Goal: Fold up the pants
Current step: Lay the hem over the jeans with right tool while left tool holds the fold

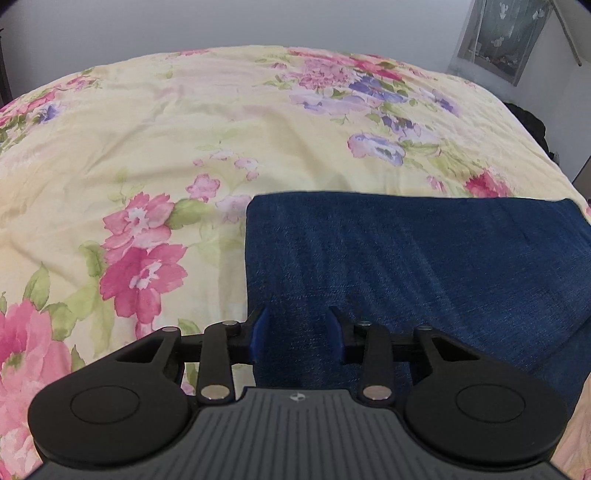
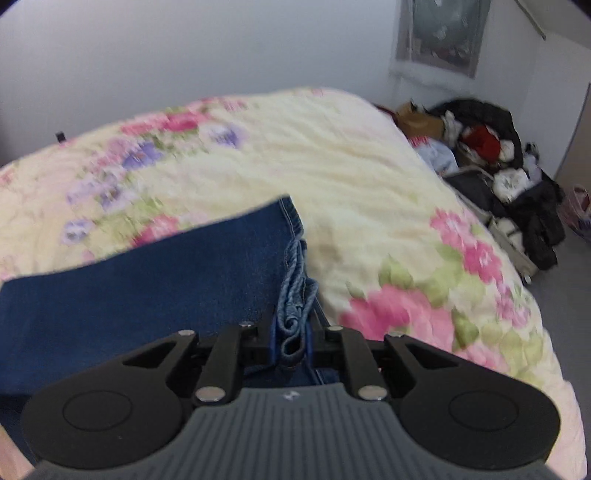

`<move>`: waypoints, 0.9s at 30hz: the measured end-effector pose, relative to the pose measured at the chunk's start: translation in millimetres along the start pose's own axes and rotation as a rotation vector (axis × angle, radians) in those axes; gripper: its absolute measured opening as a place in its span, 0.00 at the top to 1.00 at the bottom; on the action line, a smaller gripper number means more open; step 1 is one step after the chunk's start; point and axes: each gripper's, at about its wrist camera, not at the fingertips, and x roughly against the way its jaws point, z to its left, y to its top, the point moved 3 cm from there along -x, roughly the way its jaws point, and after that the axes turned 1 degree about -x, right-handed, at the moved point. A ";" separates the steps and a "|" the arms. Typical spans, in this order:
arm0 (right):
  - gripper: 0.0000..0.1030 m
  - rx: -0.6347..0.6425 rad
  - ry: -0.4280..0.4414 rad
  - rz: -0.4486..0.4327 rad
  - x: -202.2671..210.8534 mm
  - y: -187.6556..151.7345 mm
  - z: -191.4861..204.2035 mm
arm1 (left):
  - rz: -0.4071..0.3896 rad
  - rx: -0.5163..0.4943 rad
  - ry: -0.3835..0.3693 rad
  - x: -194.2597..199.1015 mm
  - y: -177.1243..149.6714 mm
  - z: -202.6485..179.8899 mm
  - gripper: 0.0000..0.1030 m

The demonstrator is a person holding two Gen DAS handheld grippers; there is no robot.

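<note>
Dark blue denim pants [image 1: 424, 258] lie folded on a floral bedspread [image 1: 147, 147]. My left gripper [image 1: 299, 325] is open, its jaws apart just above the pants' near left part, holding nothing. In the right wrist view the pants [image 2: 147, 280] stretch to the left. My right gripper [image 2: 293, 328] is shut on the pants' bunched, lighter-blue hem edge [image 2: 295, 295] at their right end. This view is blurred by motion.
The bedspread [image 2: 369, 184] covers the whole bed. A pile of clothes and bags [image 2: 491, 158] sits on the floor past the bed's right side. A grey wall and a curtained window [image 1: 506, 33] are behind.
</note>
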 end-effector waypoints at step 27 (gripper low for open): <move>0.96 0.004 -0.011 -0.036 -98.3 28.2 22.3 | -0.072 0.041 -0.004 -69.5 52.3 22.5 0.83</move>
